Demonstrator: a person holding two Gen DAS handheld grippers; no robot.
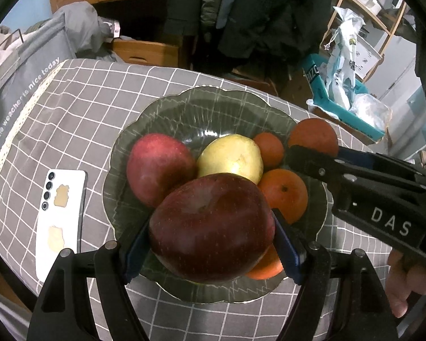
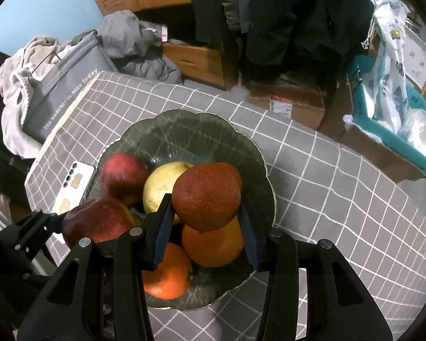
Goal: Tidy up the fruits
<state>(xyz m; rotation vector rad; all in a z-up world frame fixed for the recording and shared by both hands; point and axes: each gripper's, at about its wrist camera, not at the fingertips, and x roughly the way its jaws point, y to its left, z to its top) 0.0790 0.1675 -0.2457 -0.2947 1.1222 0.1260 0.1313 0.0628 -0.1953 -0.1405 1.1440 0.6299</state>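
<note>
The left gripper (image 1: 211,236) holds a big dark red apple (image 1: 211,227) between its blue pads, just above the near side of a glass bowl (image 1: 201,108). The right gripper (image 2: 206,221) is clamped on a rough, dark orange (image 2: 206,196) and holds it over the same bowl. In the bowl lie a second red apple (image 1: 159,167), a smooth yellow pear (image 1: 231,157) and several shiny oranges (image 1: 284,193), all touching each other. The bowl is greenish, transparent, with a wavy rim and ribbed walls. It stands on a table covered with a grey cloth (image 1: 93,108) with thin white squares. A white phone (image 1: 61,221) lies flat on the cloth, just beside the bowl. Behind the table are a grey fabric basket (image 2: 62,88) with clothes, wooden drawers (image 2: 201,62), hanging dark coats (image 1: 264,14) and a cardboard box (image 2: 383,139) with plastic bags.
</note>
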